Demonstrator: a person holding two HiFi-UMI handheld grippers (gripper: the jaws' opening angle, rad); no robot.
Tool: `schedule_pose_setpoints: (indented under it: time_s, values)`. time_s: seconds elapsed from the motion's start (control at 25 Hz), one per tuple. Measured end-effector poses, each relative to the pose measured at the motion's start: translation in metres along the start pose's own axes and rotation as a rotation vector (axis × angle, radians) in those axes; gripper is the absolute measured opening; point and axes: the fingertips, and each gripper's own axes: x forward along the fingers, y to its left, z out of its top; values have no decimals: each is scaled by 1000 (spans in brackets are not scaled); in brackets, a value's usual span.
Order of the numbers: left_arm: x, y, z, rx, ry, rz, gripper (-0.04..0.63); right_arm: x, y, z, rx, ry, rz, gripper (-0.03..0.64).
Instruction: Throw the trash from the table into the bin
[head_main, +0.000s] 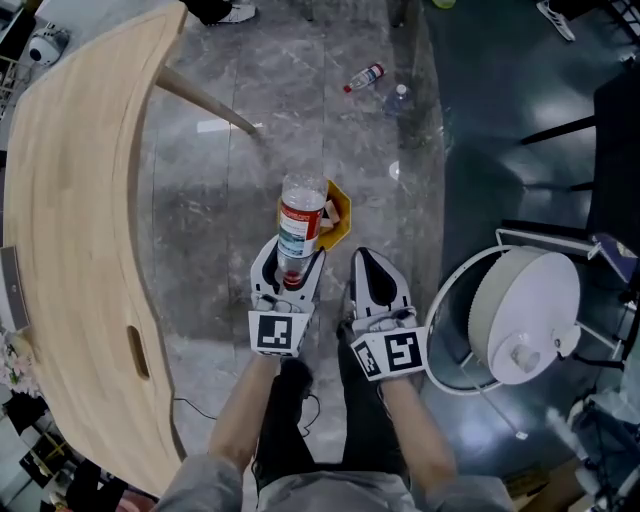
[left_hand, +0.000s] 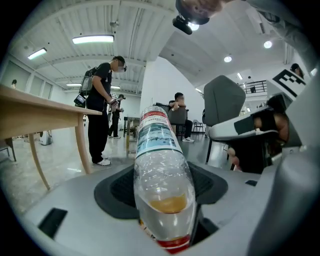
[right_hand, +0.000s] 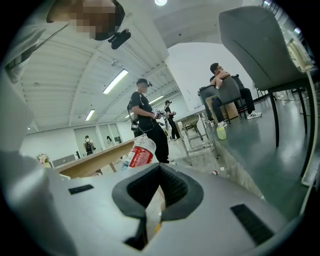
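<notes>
On the head view, the long curved pale-wood table (head_main: 80, 230) fills the left side. The round bin with a white domed lid (head_main: 535, 300) stands at the right, just beside my right gripper (head_main: 368, 262). Both grippers hang side by side over the grey marble floor (head_main: 200, 220), between table and bin. My left gripper (head_main: 288, 265) has its jaws spread wide, clamped on the neck end of a clear plastic bottle with a red-and-white label (head_main: 300, 225). A little amber liquid sits in it, and its base points away from me. My right jaws are pinched nearly together on a thin yellow-and-pale wrapper (head_main: 336, 215), which sticks out beside the bottle. Farther off, a small red-labelled bottle (head_main: 365, 77) lies on the floor.
</notes>
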Motion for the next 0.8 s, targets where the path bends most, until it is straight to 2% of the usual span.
schedule_pose_setpoints:
  time_s: [0.32,0.8]
  values:
    - [42,-4,-56,20,14,-34,290,-3,-9,-18,5,18,7,3]
    - [78,4,-125,23,77,-31,290,9,-44,-47,8,39,-19,3]
